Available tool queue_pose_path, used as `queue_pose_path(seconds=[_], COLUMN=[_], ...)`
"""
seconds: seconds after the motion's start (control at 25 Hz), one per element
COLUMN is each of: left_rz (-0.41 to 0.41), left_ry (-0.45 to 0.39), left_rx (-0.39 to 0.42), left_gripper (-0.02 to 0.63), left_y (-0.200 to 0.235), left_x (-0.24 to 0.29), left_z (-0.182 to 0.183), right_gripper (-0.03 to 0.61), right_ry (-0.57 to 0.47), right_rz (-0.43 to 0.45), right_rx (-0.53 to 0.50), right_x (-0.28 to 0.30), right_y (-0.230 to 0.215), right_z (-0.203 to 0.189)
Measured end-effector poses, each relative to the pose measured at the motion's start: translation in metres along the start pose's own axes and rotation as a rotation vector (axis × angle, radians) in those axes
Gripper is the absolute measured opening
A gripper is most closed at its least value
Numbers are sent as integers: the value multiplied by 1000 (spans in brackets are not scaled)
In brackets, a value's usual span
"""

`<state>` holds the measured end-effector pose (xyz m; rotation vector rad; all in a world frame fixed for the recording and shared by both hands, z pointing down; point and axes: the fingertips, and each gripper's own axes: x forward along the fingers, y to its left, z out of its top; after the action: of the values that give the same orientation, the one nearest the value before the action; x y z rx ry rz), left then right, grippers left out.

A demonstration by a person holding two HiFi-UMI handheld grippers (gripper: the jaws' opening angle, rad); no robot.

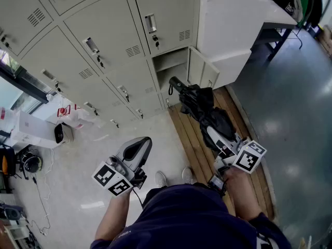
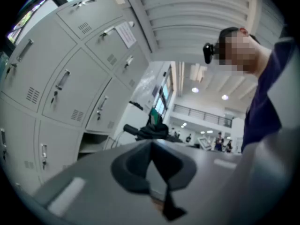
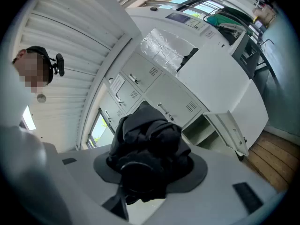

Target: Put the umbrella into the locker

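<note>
Black folded umbrella (image 1: 199, 105), pinched between the jaws of the right gripper (image 1: 215, 134), held level with its handle end aimed at the open locker (image 1: 174, 79), near the opening but not yet inside. The left gripper (image 1: 136, 148) is pressed together on nothing. Step in hand: the approach. The next move likely calls for pushing the umbrella past the swung-out door (image 1: 202, 71) into the compartment, then letting go.

Matt painted metal on lockers (image 1: 104, 40), upper left. Black matt cloth umbrella (image 1: 205, 108). Bare wood planks (image 1: 189, 139), ctr. Glossy smooth floor (image 1: 295, 113), rt.
</note>
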<state>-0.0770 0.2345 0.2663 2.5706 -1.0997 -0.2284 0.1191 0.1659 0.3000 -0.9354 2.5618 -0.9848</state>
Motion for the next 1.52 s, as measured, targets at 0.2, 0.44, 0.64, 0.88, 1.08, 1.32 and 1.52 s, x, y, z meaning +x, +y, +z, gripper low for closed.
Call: queue_pose_path(seconds=[0.2,0.44,0.64,0.88,1.08,1.32,1.52], left_rz=[-2,-13,-15,-3,14,36,45], left_ry=[10,15,21,17,5,6,7], left_rx=[0,1,-3,-5,2,6,-1], left_gripper=[2,2,2,2,2,2,2], left_y=[-1,-9,-15,-22,-31,-39,-33], left_x=[-3,-4,-2,4,14,22,27], left_z=[-2,-7,-12,-15,-19,-24,-24], right_gripper=[206,206,206,206,206,206,206], right_ry=[-4,-10,0,2,8,21,33], right_rz=[-4,-14,-16,-18,-12,-8,-11], right_rx=[6,20,36,54,54,50,57], right_x=[-1,-9,-13,-20,-25,-30,-25], right_y=[2,1,-2,-11,-24,-37,-45], right_z=[-1,-5,-8,-3,4,12,14])
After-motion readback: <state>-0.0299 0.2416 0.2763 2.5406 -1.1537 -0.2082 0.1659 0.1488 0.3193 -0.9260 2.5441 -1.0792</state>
